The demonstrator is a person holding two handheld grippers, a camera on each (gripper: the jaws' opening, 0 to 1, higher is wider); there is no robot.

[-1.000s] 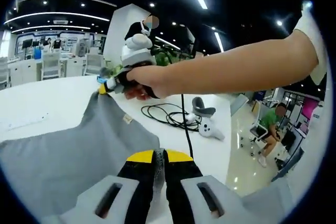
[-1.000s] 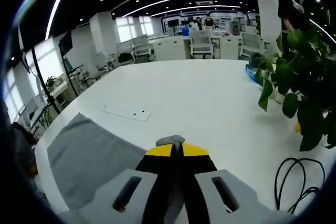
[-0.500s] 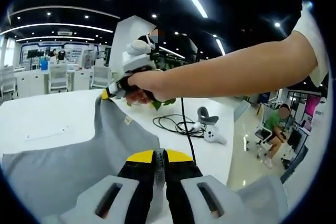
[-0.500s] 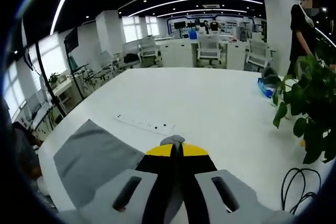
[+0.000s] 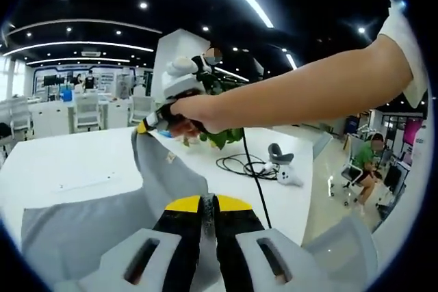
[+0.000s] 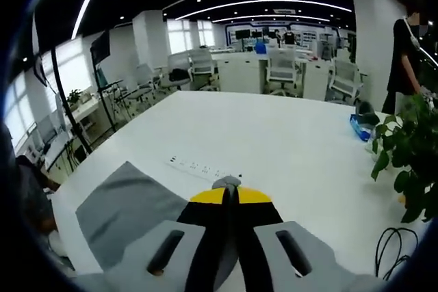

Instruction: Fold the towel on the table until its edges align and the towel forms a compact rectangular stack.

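In the left gripper view, the left gripper point(image 5: 207, 203) is seen with its 2 yellow-tipped jaws pressed together, and grey fabric of the towel point(image 5: 89, 220) is pinched between them. From the fingertips the towel is spread out to the left and downward over the white table point(image 5: 61, 162), and a raised band of it is drawn up and away from the fingertips to the right gripper point(image 5: 147, 125), which is seen beyond them. That gripper is held in a person's hand point(image 5: 195, 111), and a corner of the towel is clamped at its yellow tip. A small tag point(image 5: 169, 158) is attached to the raised band, between the 2 grippers. To the right of the fingertips, a black cable point(image 5: 250, 166) and a white controller point(image 5: 284, 172) are lying on the table, well apart from the towel. In the right gripper view, the right gripper point(image 6: 228, 193) is shown fully closed, with a small fold of grey towel point(image 6: 126, 206) protruding just past its tips. The rest of the towel is laid flat on the table point(image 6: 287, 141) to the left of the fingers. A white power strip point(image 6: 198, 168) is positioned just beyond the fingertips, apart from the towel. A green potted plant point(image 6: 407, 162) is located far to the right of the fingers.
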